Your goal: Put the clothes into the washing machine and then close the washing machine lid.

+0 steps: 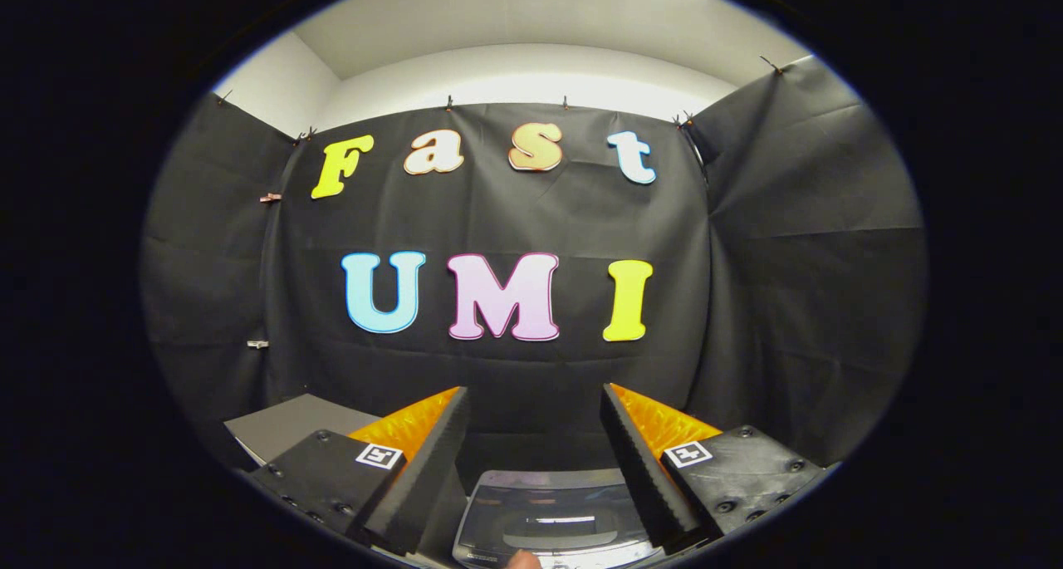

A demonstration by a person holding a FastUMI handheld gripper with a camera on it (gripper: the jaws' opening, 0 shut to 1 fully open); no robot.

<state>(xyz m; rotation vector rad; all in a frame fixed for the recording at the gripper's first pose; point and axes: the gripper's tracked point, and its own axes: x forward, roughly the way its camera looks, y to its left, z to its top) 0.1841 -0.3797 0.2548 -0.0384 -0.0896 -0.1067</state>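
- The gripper [531, 461] is being held with its fingers spread wide, and nothing is being gripped between them; only open air and the booth's dark cloth wall [789, 262] are lying between the two.
- The gripper is being aimed level at the wall, well above the appliance, rather than down at it.
- The washing machine [555, 523] is being seen low between the fingers and beneath them. Its glossy, see-through lid [552, 511] is lying flat over the top opening, so the lid is being shown closed.
- The lid's long axis is running side to side, across the line of the fingers; its front edge is facing back toward the gripper and its rear edge toward the wall.
- A fingertip of a person [523, 559] is being glimpsed at the machine's near edge.
- A flat grey panel [291, 424] is lying beyond the left finger, beside the machine; what it is cannot be told.
- The clothes are not being made out; whether they are lying under the lid is not being settled by the reflections.
- A closed lid is fitting either a machine waiting to be loaded or one already loaded and shut.
- For any work on the lid, the gripper is better tilted down and squared to the front edge, so the lid is not being twisted.
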